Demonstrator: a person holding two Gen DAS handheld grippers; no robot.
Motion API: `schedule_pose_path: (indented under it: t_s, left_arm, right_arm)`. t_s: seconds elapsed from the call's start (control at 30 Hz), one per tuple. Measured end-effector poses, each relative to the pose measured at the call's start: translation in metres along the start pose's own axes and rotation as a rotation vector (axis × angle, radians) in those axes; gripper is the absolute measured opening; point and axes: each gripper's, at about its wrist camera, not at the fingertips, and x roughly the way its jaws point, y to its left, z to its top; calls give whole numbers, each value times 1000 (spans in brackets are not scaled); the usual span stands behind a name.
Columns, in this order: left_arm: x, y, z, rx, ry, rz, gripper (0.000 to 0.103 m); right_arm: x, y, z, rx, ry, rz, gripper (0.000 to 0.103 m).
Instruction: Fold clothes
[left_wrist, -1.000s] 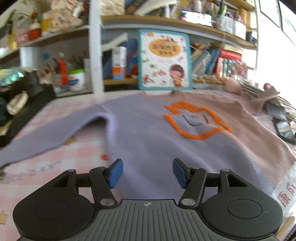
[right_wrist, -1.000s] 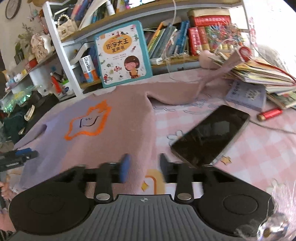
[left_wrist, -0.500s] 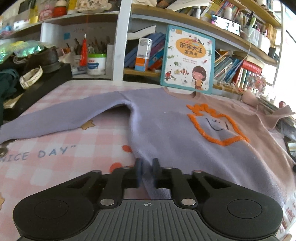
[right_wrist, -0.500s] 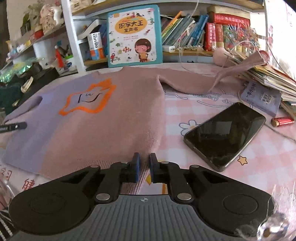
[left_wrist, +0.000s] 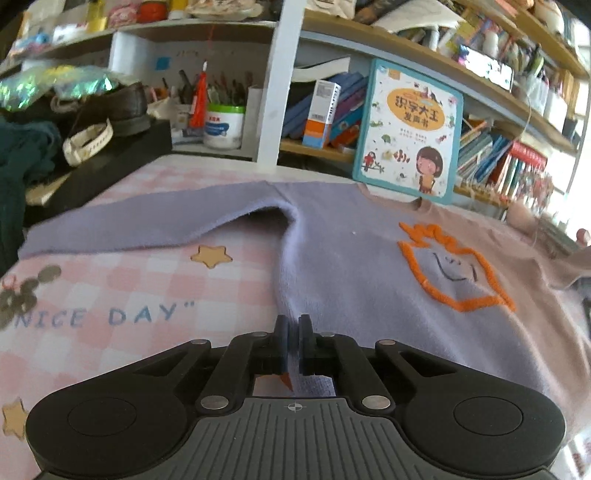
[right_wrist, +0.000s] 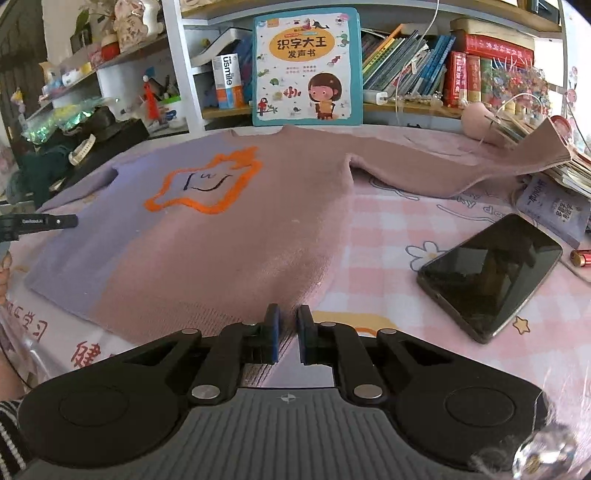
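A lilac and dusty-pink sweater with an orange outline patch lies flat, front up, on the pink checked tablecloth. My left gripper is shut on the sweater's lilac bottom hem corner, the cloth pinched between its blue pads. At the pink bottom hem corner my right gripper is shut on the ribbed hem. The lilac sleeve stretches out to the left; the pink sleeve runs right onto a pile of books.
A black phone lies on the cloth right of the hem. A small booklet and a red battery lie beyond it. A children's book leans on the shelf behind. Dark clutter fills the left.
Both grippers went from open to shut, each closing on a bottom hem corner of the sweater. Both also moved nearer to the hem and rolled level.
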Motion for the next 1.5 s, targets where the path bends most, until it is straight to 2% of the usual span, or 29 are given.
schedule_pose_path:
  t_s: [0.27, 0.73, 0.83, 0.87, 0.9, 0.93, 0.97, 1.0, 1.13, 1.2, 1.23, 1.5]
  left_arm:
    - [-1, 6, 4, -24, 12, -14, 4]
    - [-7, 2, 0, 1, 10, 9, 5]
    - [-10, -3, 0, 17, -5, 41, 13]
    - [-13, -6, 1, 25, -17, 49, 18]
    - [-16, -9, 1, 32, -31, 52, 28]
    - [-20, -12, 1, 41, -48, 51, 35]
    - [-24, -17, 2, 53, -71, 49, 50]
    - [-28, -21, 2, 66, -92, 48, 58]
    - [-36, -36, 2, 126, -133, 43, 69]
    - [-37, -41, 1, 144, -139, 45, 75]
    - [-37, -42, 1, 146, -139, 47, 77]
    - [-40, -35, -1, 128, -140, 88, 88]
  right_arm:
    - [0, 1, -3, 3, -5, -3, 9]
    - [-1, 1, -4, 9, -11, -11, 10]
    - [-1, 1, -2, 17, -27, -14, 21]
    - [-2, 2, 0, 16, -42, -17, 30]
    - [-3, 4, 3, 11, -61, -19, 36]
    - [-3, 6, 6, 3, -81, -21, 38]
    - [-3, 8, 9, -6, -100, -23, 42]
    - [-3, 11, 13, -17, -120, -26, 47]
    - [6, 25, 23, -64, -175, -38, 57]
    - [13, 33, 26, -72, -202, -35, 68]
    - [17, 37, 27, -74, -212, -26, 70]
    - [51, 68, 47, -177, -260, 29, 76]
